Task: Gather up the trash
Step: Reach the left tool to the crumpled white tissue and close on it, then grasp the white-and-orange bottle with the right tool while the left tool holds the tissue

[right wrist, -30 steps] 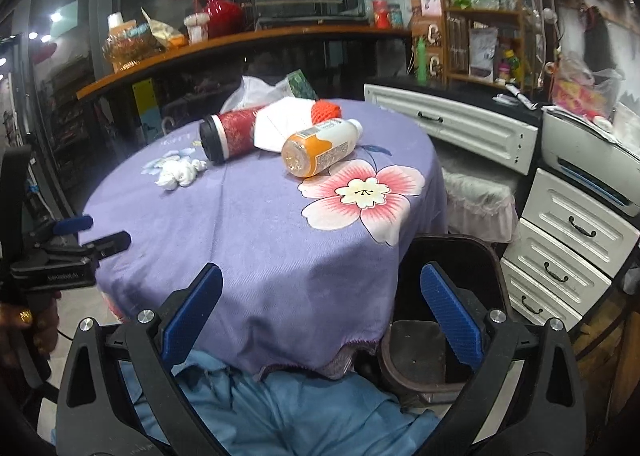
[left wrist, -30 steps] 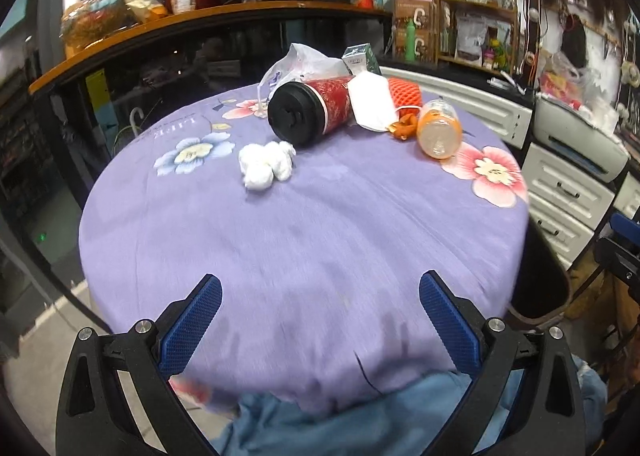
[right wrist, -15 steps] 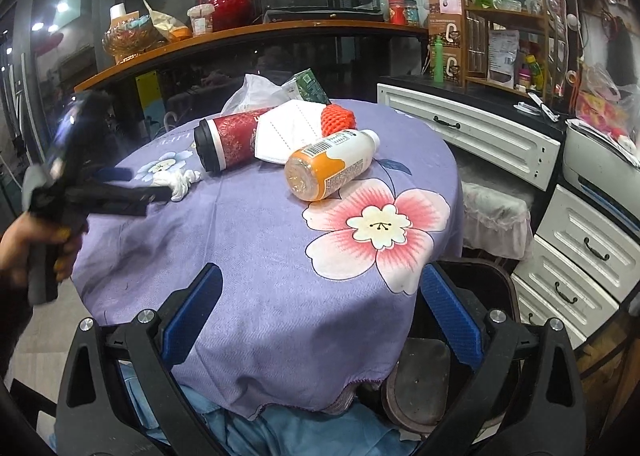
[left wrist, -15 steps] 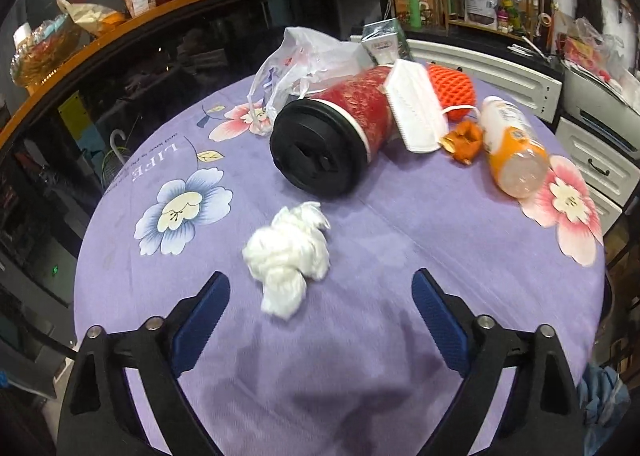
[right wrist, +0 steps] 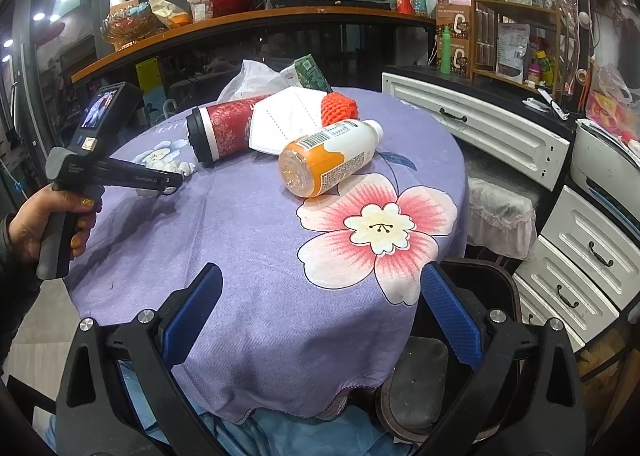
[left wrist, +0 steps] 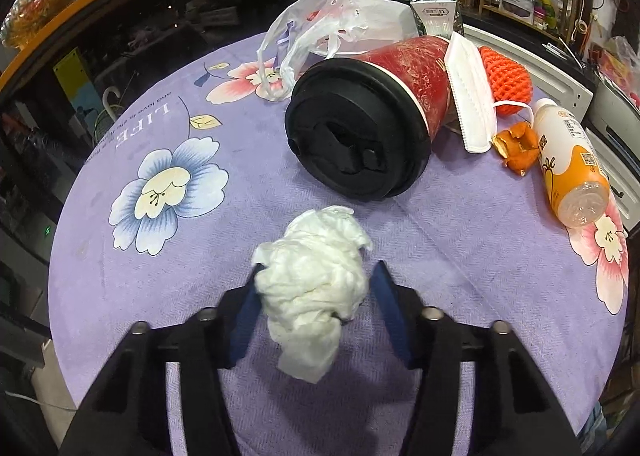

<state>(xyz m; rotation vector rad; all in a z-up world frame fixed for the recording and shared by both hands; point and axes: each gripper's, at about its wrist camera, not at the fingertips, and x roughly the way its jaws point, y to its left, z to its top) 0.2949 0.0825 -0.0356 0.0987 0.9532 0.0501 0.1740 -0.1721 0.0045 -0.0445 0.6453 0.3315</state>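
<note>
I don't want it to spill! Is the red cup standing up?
No, tipped over. The red cup lies on its side on the tablecloth, black lid on.

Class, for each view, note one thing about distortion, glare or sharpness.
Left wrist view: fisheye bends the table edge round, and the tissue between the left tongs is sharp. Right wrist view: ceiling lights glare in the glass, and the drawers curve.

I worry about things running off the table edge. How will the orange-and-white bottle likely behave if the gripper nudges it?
The bottle lies on its side on the tablecloth, so it will probably roll rather than slide. It looks empty through its clear base, so likely light and easily sent moving. The smooth plastic may be slippery for the right gripper.
</note>
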